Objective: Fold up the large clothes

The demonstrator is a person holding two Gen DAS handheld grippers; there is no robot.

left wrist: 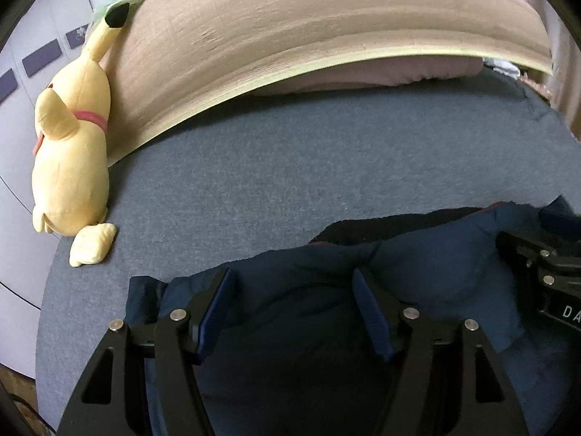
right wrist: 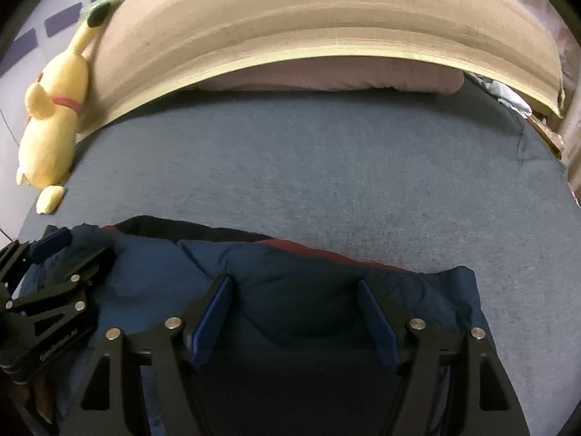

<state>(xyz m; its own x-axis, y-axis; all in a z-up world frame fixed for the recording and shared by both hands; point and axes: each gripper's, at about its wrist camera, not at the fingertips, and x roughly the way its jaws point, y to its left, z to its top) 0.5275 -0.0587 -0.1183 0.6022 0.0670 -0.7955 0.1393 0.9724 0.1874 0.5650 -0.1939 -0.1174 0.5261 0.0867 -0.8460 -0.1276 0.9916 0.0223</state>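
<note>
Navy padded jacket folded on the grey bed, long axis across both views
I've got the left gripper and right gripper wide open, empty, side by side over its far edge

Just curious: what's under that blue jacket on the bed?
Under the jacket, black and red fabric peeks out at its far edge, on the grey bed. Whatever lies beneath its middle is covered.
</note>
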